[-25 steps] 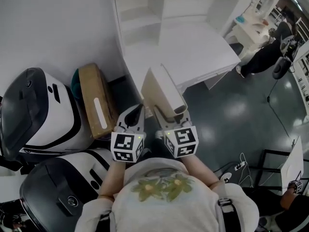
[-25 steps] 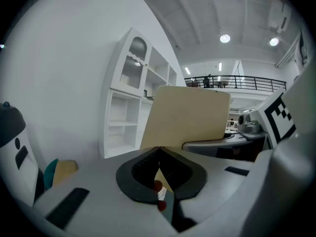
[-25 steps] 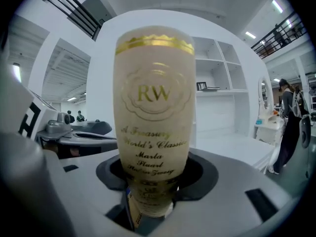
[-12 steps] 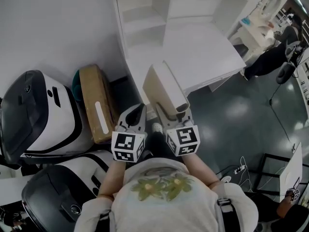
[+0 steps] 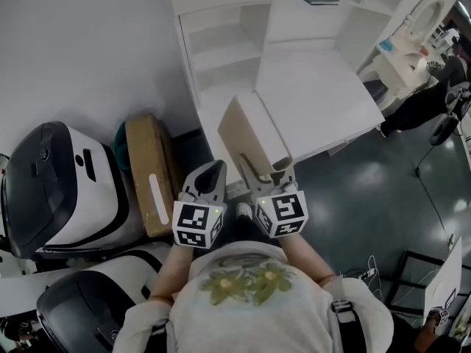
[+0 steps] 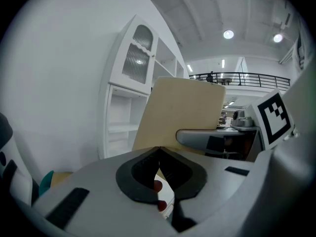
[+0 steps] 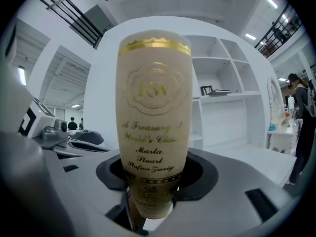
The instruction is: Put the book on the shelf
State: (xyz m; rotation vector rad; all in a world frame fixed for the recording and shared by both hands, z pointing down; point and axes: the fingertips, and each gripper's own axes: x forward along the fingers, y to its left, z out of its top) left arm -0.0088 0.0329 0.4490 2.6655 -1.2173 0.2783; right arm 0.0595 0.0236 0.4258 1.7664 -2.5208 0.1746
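Along the book (image 7: 154,107) spine — gilt lettering (image 7: 149,168)

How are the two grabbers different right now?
The right gripper is clamped on the cream book; the left gripper holds nothing. The right gripper's jaws stand apart around the book's spine; the left gripper's jaws touch at the tips. Both are grey and point toward the white shelf.
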